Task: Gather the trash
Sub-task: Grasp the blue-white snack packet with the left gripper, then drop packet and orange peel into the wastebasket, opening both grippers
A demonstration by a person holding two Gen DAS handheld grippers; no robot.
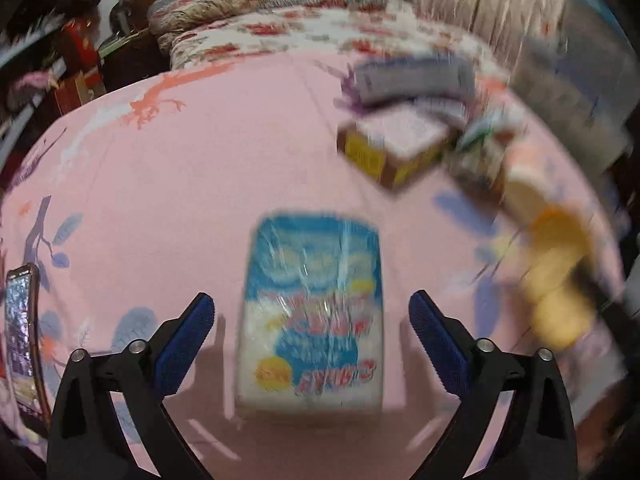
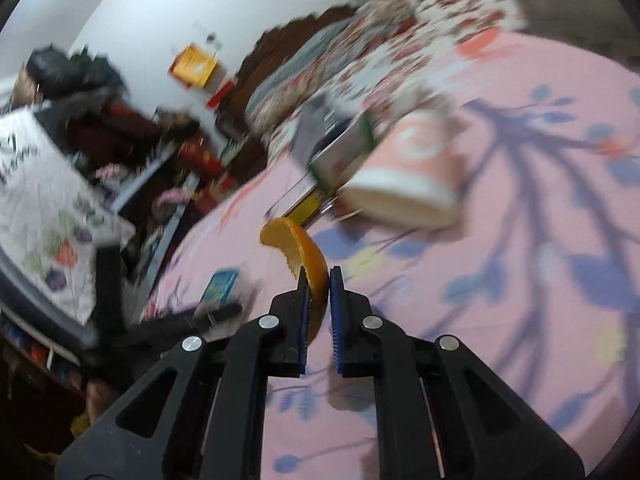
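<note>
- The left gripper [image 1: 312, 312] stood wide open astride a blue-and-white packet [image 1: 312, 308] lying on the pink bedsheet [image 1: 160, 184], pads apparently clear of it.
- The right gripper [image 2: 318, 276] pinched an orange peel [image 2: 300, 252] above the bedsheet.

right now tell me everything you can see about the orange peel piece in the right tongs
The curved orange peel piece is a crescent-shaped strip, glossy bright orange outside with a paler, pithy inner face and a ragged inner edge. It looks firm enough to hold its arc. The right tongs are shut on its lower end, blue pads pressing both faces, so it stands upright, its free tip curling up and to the left. It is lifted above the pink floral bedsheet and touches nothing else. The left wrist view shows it only as an orange blur.
</note>
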